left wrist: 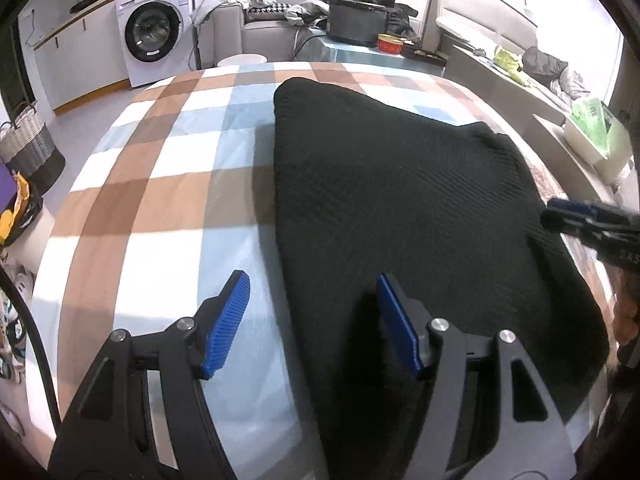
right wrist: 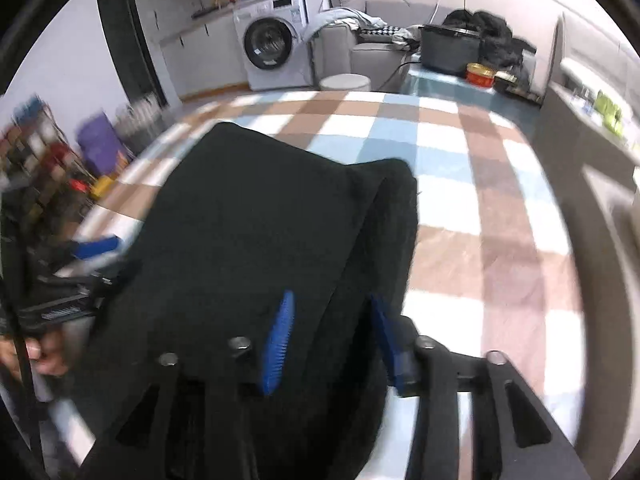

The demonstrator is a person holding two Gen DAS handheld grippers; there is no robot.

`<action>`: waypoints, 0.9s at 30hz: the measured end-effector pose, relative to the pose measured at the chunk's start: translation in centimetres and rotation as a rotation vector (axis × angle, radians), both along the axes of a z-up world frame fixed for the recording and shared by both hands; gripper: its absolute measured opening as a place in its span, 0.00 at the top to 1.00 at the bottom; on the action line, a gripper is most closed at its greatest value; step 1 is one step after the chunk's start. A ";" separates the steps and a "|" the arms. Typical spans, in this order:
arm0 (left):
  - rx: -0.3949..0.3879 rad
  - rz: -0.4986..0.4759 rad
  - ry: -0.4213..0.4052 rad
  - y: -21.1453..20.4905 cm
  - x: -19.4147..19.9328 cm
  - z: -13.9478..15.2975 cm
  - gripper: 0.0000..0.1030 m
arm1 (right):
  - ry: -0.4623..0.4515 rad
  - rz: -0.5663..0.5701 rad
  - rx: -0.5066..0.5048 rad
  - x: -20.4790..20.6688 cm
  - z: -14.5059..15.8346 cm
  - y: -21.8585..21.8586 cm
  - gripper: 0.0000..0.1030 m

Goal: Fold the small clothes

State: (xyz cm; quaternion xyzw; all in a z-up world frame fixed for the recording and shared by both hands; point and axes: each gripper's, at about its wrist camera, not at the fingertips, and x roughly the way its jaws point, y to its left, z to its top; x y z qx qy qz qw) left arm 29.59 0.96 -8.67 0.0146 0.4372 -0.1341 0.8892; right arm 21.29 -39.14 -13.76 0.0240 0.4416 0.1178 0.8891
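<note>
A black knit garment (left wrist: 400, 200) lies folded on the checked tablecloth (left wrist: 160, 160), a long dark slab running away from me. My left gripper (left wrist: 312, 280) hovers open over its near left edge, one blue pad above bare cloth, the other above the knit. At the right edge the right gripper's tip (left wrist: 560, 218) shows beside the garment. In the right wrist view the garment (right wrist: 260, 220) has a doubled fold along its right side. My right gripper (right wrist: 331, 298) straddles that fold, its pads apart and not pressing. The left gripper (right wrist: 96, 248) appears blurred at the left, with a hand (right wrist: 44, 356) below it.
The table edge curves close on the left, with a wicker basket (left wrist: 28, 140) and clutter on the floor beyond. A white bin with a green bag (left wrist: 596, 132) stands right of the table. A washing machine (left wrist: 154, 36), sofa and side table with a black box (left wrist: 356, 20) lie behind.
</note>
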 end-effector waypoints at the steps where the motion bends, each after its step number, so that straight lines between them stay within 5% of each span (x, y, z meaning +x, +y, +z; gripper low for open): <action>1: -0.005 -0.002 0.001 0.1 -0.5 0.0 0.38 | 0.015 -0.001 0.040 -0.7 -0.1 -0.4 0.45; 9: -0.018 -0.050 0.031 -0.3 -4.8 -0.5 0.38 | 0.071 0.020 0.175 -5.0 -1.2 -0.7 0.44; 17: -0.027 -0.112 0.033 -1.5 -7.9 -1.4 0.42 | 0.059 0.052 0.165 -9.1 -1.3 0.3 0.48; 20: -0.034 -0.134 0.032 -2.2 -7.8 -1.2 0.58 | 0.056 0.052 0.110 -9.2 -2.2 1.4 0.59; 27: -0.044 -0.092 0.039 -2.7 -3.5 -1.0 0.59 | 0.009 -0.008 0.081 -6.5 -2.5 2.0 0.66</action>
